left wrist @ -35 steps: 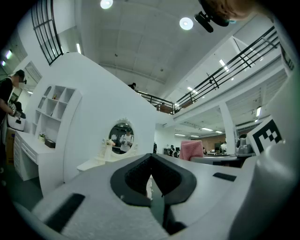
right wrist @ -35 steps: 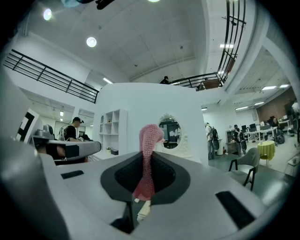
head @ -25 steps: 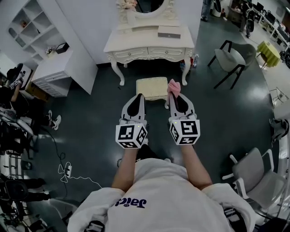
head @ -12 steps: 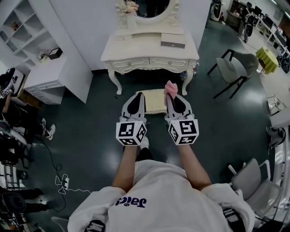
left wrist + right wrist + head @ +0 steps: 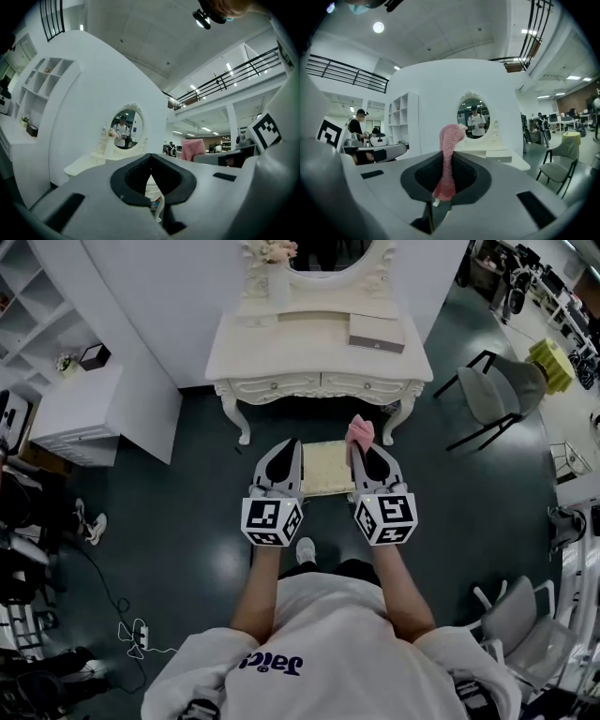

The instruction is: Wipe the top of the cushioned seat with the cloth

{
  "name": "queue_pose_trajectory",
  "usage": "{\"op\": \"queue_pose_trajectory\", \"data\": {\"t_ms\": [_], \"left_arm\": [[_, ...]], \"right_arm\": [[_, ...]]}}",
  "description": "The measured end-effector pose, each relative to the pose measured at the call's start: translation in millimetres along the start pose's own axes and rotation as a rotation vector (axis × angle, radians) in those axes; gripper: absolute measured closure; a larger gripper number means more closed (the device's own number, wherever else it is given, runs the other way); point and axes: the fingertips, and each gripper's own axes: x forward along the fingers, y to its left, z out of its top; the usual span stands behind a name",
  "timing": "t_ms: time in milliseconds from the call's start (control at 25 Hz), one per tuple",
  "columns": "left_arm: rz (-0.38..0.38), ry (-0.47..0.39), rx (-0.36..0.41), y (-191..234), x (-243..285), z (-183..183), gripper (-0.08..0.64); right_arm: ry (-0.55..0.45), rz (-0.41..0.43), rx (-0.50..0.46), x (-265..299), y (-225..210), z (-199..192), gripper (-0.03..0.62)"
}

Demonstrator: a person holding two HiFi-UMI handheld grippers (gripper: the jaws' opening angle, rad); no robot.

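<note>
**Cloth pinched in the right tongs, seat waiting below**

Cloth [image 5: 448, 157] is pink, knitted and thin. It stands up from between the jaws of the right gripper [image 5: 362, 448], which are closed tight on its lower part, and the free end flops a little to one side at the top. The left gripper [image 5: 289, 448] has its jaws together and nothing is between them.

The cushioned seat [image 5: 326, 467] is pale and square. In the head view it shows between the two grippers, on the dark floor [image 5: 187, 512] just in front of the white dressing table [image 5: 309, 343]. Both grippers seem to be held in the air above it, and the cloth does not touch the seat yet.

I judge the cloth to be very light and soft, with no stiffness of its own, so it will fold and drag under the jaws rather than stay flat. The present hold near one end leaves a loose part for wiping, but a small one. Pressing it down with the jaw tips should spread it better. The seat top looks padded and should give a little under pressure, so light, even strokes would probably be enough.
</note>
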Motion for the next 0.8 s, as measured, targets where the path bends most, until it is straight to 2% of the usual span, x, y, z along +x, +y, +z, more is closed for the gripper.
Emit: {"op": "queue_pose_trajectory", "data": {"t_ms": [200,360,480,640,800], "left_arm": [[0.016,0.07,-0.064,52,26,-45,0.545],[0.043,0.129,-0.087,82,46,-93,0.545],[0.081,0.176,-0.09,105,58,-131,0.545],[0.125,0.209,-0.105,135,80,-186,0.545],[0.155,0.228,-0.134,164,101,-241,0.546]], "right_arm": [[0.152,0.038,0.019,50,2,-52,0.558],[0.287,0.066,0.037,92,-11,-110,0.558],[0.375,0.106,0.087,126,-20,-156,0.558],[0.488,0.135,0.163,180,-36,-229,0.558],[0.623,0.145,0.191,229,-52,-316,0.558]]}}
